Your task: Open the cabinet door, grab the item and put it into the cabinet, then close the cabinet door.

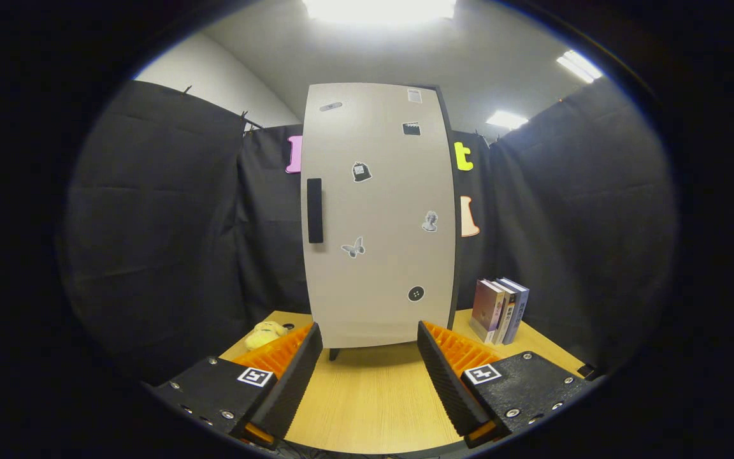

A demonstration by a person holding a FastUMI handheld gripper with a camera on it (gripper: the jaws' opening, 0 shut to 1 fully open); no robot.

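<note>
Two fingers of the tongs (pixel 370 347) stand spread apart, holding nothing, above a pale wooden desk (pixel 373 395). Ahead, the cabinet door (pixel 380 217) is closed, its dark handle (pixel 315 210) on the left edge. A yellow soft toy (pixel 265 334), likely the item, lies left beside the cabinet. Books (pixel 501 310) stand right. Risk: slipping off the slim handle, or rocking the tall cabinet. Black cloth walls surround; ceiling lights glare.

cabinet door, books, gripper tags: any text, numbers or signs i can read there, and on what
No text reads.
cabinet door stickers: pictures (butterfly, bust, button), print too small.
books beside it: spine print blurred.
open gripper square tags: black-and-white code patterns, no words.
</note>
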